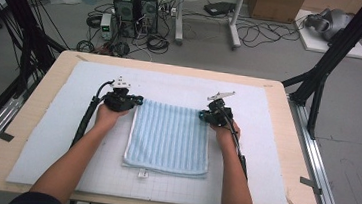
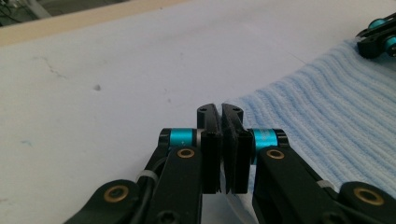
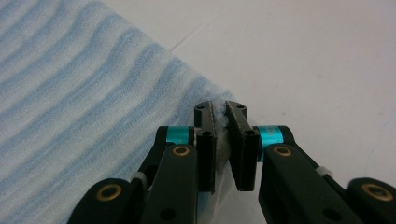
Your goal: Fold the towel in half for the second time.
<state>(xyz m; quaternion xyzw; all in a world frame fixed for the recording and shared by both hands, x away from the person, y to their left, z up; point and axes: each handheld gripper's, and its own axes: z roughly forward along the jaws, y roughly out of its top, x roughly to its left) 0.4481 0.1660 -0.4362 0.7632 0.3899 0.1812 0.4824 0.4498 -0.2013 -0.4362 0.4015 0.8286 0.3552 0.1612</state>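
I see the blue towel [image 1: 168,137] lying flat mid-mat [image 1: 55,135], folded, its far edge between my two grippers. My left gripper [image 1: 138,99] pinches the far left corner, jaws pressed together on the cloth edge; my right gripper [image 1: 201,115] is clamped on the far right corner, fabric bunched between its jaws. White mat lies bare on every side of the towel, widest left and right, with the table [image 1: 295,143] rim beyond.

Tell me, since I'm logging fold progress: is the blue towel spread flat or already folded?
Folded, apparently: the towel lies flat, but a white edge peeks out along its left side. Both tools grip its far corners.
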